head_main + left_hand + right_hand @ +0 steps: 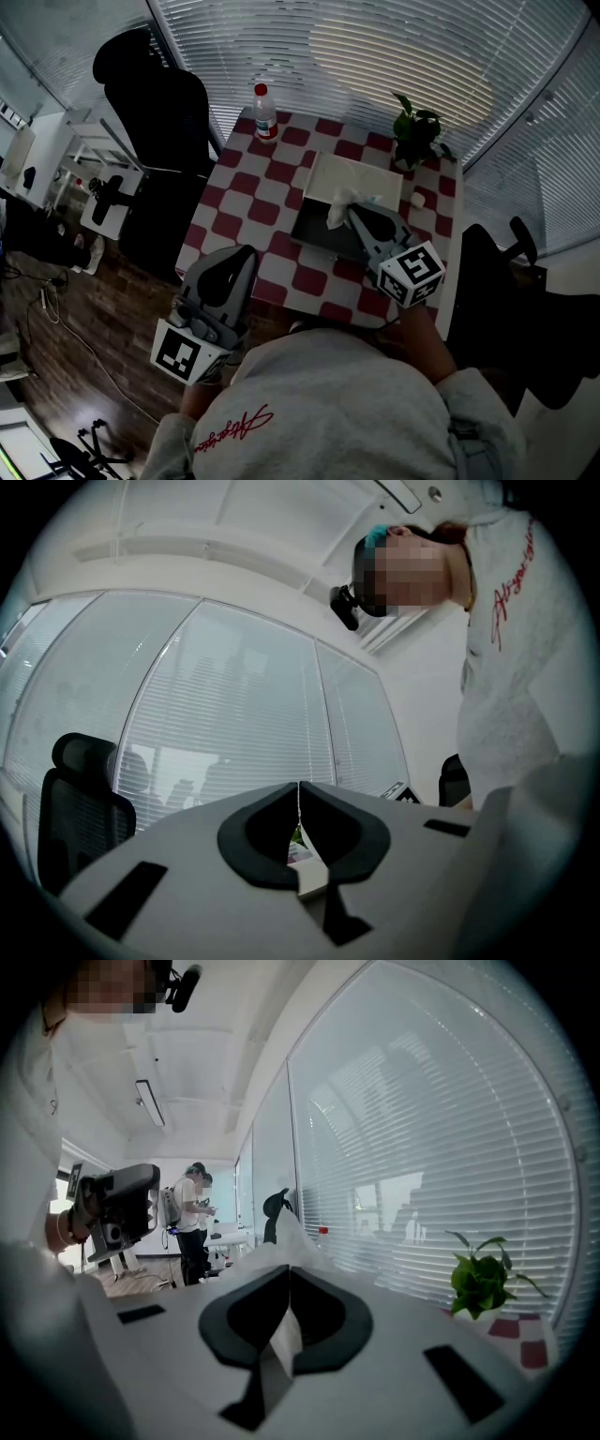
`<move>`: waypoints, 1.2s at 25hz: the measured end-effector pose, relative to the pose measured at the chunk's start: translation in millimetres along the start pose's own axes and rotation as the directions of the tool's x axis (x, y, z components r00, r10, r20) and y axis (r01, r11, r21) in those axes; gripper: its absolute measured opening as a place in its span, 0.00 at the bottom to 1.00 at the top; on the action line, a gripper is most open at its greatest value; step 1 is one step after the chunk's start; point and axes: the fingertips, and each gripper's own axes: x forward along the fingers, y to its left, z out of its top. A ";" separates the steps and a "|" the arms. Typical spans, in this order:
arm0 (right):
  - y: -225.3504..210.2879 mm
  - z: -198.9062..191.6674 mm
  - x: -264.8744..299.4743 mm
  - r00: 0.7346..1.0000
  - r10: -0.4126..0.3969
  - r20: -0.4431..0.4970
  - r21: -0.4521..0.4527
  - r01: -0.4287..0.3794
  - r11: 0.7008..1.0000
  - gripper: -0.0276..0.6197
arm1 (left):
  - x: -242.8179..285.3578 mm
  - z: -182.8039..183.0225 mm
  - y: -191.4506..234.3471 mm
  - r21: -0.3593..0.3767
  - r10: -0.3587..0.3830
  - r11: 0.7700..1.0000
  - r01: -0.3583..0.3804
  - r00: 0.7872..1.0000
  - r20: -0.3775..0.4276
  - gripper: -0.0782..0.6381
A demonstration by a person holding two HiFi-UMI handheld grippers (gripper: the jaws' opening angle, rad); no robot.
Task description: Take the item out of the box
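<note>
I have the right gripper (355,215) with its jaws pinched shut on the white tissue (338,207), which sits just above the open box (319,236) in the middle of the desk (246,201), ready, I judge, to lift free. The left gripper (246,253) hangs off the desk's near left edge, jaws closed on nothing, out of the way. The tissue looks thin, soft and crumpled, bunched where the jaws bite.
</note>
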 end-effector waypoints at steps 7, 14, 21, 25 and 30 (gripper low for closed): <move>2.2 14.6 -3.7 0.999 0.004 0.034 -0.009 -0.004 1.000 0.07 | 3.2 -1.5 -1.0 0.004 -0.010 1.000 0.010 1.000 0.000 0.13; 7.2 28.0 -5.8 0.998 0.016 0.060 -0.015 -0.015 1.000 0.07 | 2.3 -4.8 0.6 0.002 -0.008 1.000 0.008 1.000 -0.015 0.13; 12.6 41.0 -9.0 0.996 0.027 0.088 -0.014 -0.026 1.000 0.07 | 2.8 0.2 1.4 0.001 -0.001 1.000 0.001 1.000 0.006 0.13; 15.4 48.8 -11.6 0.994 0.035 0.108 -0.028 -0.033 0.999 0.07 | 2.4 -1.7 1.9 0.000 -0.001 1.000 0.001 1.000 0.002 0.13; 17.8 58.4 -15.1 0.991 0.039 0.130 -0.034 -0.035 0.999 0.07 | 4.0 -2.0 1.2 -0.002 -0.009 1.000 0.009 1.000 0.005 0.13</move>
